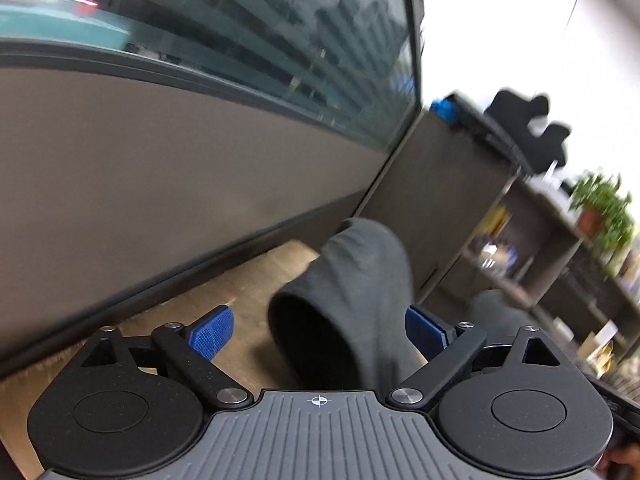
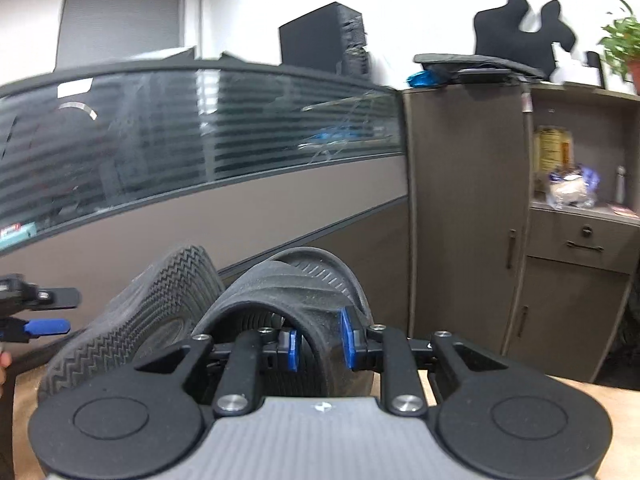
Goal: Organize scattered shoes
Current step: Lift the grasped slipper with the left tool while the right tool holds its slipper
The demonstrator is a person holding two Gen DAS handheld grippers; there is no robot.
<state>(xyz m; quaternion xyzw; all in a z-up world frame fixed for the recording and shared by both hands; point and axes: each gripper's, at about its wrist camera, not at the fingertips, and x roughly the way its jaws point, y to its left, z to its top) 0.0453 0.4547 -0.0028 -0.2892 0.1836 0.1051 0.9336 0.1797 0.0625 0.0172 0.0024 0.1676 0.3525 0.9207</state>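
Observation:
In the right wrist view my right gripper [image 2: 319,342] is shut on the strap of a black rubber slide sandal [image 2: 304,292], lifted off the floor. A second black sandal [image 2: 132,316] leans against it on the left, its zigzag sole facing me. In the left wrist view my left gripper [image 1: 316,330] is open. A dark grey soft slipper [image 1: 352,300] lies between its blue fingers [image 1: 212,332], opening toward the camera, above the wooden floor [image 1: 240,292]. The left gripper also shows at the left edge of the right wrist view [image 2: 48,312].
A grey office partition with a glass top [image 2: 200,152] runs along the left and back. A grey cabinet [image 2: 464,220] with open shelves, a drawer and a potted plant [image 2: 624,48] stands at the right. Black cushions [image 2: 520,36] lie on top.

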